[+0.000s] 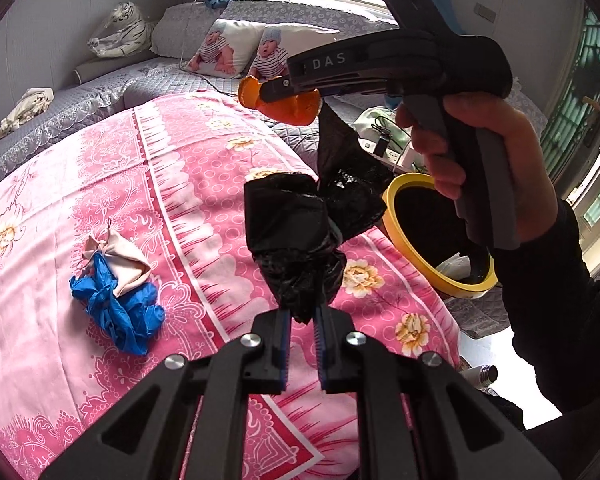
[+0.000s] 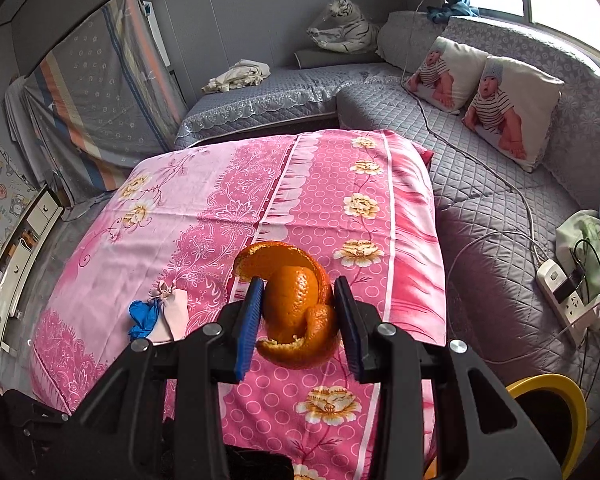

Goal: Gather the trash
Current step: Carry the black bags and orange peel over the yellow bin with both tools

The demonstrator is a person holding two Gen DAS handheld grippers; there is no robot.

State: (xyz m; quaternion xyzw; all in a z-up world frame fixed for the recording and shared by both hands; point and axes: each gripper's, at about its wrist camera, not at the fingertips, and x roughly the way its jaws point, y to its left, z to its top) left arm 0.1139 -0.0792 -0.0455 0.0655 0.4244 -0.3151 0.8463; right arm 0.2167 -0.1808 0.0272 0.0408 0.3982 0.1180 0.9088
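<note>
My left gripper (image 1: 300, 316) is shut on a crumpled black plastic bag (image 1: 296, 232) and holds it above the pink floral cloth (image 1: 180, 184). My right gripper (image 2: 298, 286) is shut on an orange peel (image 2: 296, 304); in the left wrist view it holds the peel (image 1: 288, 106) high above the bag. A yellow-rimmed trash bin (image 1: 432, 236) with a black liner stands to the right of the table; its rim shows in the right wrist view (image 2: 548, 392). A blue glove with a pinkish cloth wad (image 1: 116, 284) lies on the cloth at left, also in the right wrist view (image 2: 156, 316).
A grey quilted sofa (image 2: 480, 176) with two baby-print pillows (image 2: 512, 116) wraps around the back and right. A power strip with cables (image 2: 564, 300) lies on the sofa. A metal bottle top (image 1: 486, 374) shows beside the table's right edge.
</note>
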